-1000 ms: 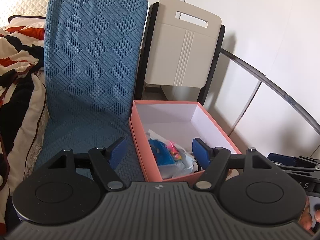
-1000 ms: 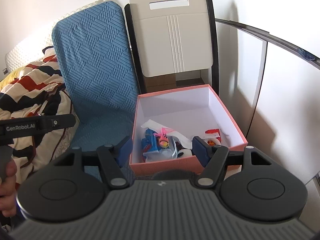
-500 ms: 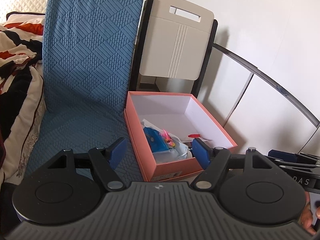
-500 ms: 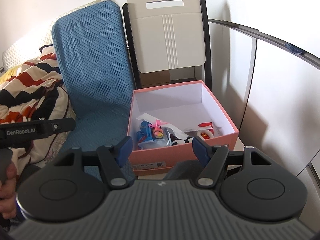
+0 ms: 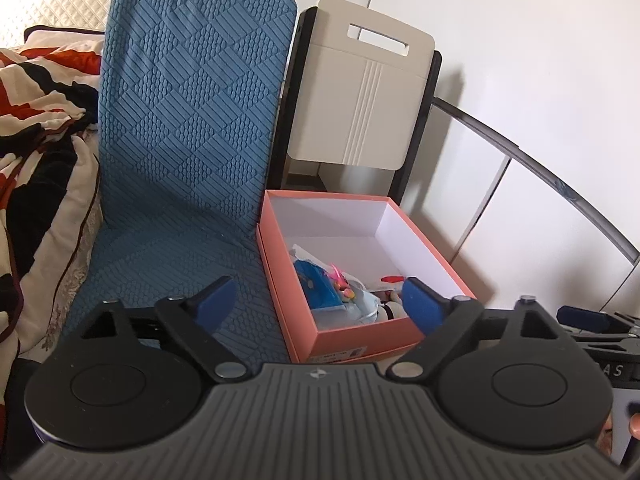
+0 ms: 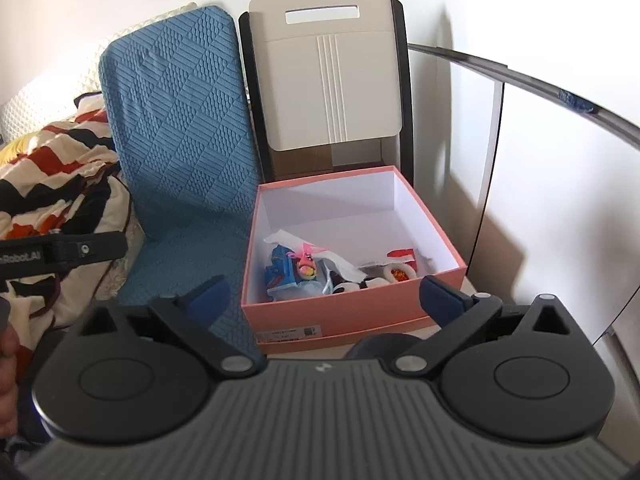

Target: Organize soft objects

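A pink cardboard box stands open beside a blue quilted cushion. Inside the box lie several soft toys: a blue one, a small pink and yellow one, and a white and red one. My left gripper hovers short of the box, jaws opening, with nothing between its pads. My right gripper also hangs in front of the box, jaws opening wide and empty.
A beige folding chair leans against the wall behind the box. A striped blanket lies at the left. White cupboard doors stand at the right. A hand shows at the left edge of the right wrist view.
Both grippers have drawn back from the box, which now shows whole and farther off. The jaws of both have spread wider. The toys in the box have not moved.
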Motion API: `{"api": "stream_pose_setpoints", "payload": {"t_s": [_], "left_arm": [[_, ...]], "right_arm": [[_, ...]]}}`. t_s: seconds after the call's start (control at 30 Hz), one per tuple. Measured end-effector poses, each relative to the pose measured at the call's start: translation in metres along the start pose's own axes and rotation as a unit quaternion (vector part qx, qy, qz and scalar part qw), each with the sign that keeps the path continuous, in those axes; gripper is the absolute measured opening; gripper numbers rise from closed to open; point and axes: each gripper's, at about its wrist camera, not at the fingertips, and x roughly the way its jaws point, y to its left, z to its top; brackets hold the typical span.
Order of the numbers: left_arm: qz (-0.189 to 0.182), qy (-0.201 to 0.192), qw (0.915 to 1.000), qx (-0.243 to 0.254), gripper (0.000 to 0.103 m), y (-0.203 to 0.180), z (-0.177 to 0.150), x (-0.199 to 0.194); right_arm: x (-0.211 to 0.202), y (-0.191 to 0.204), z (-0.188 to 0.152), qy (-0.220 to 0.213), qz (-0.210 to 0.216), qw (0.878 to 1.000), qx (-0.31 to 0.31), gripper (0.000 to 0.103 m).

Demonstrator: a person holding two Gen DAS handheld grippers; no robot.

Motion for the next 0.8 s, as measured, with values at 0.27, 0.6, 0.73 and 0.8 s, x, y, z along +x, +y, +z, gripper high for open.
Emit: {"api": "stream_pose_setpoints", "payload": {"t_s": [0.27, 0.6, 0.73, 0.8], "left_arm": [[0.009, 0.006, 0.9997, 0.020, 0.101, -0.0045, -0.0002, -0.0014], [0.025, 0.013, 0.9992, 0.027, 0.103, -0.0055, 0.0015, -0.0028], [0.028, 0.014, 0.9992, 0.025, 0.103, -0.0049, 0.0011, -0.0027], [0.029, 0.015, 0.9991, 0.025, 0.103, -0.0053, 0.0014, -0.0031]], "right_arm": [[0.0012, 0.0008, 0.0019, 0.002, 0.005, 1.000, 0.006, 0.103], [-0.0017, -0.0032, 0.0028, 0.004, 0.003, 1.000, 0.015, 0.103], [-0.0036, -0.0049, 0.0037, 0.000, -0.002, 1.000, 0.016, 0.103], [-0.0045, -0.0050, 0.0040, -0.002, -0.003, 1.000, 0.015, 0.103]]}}
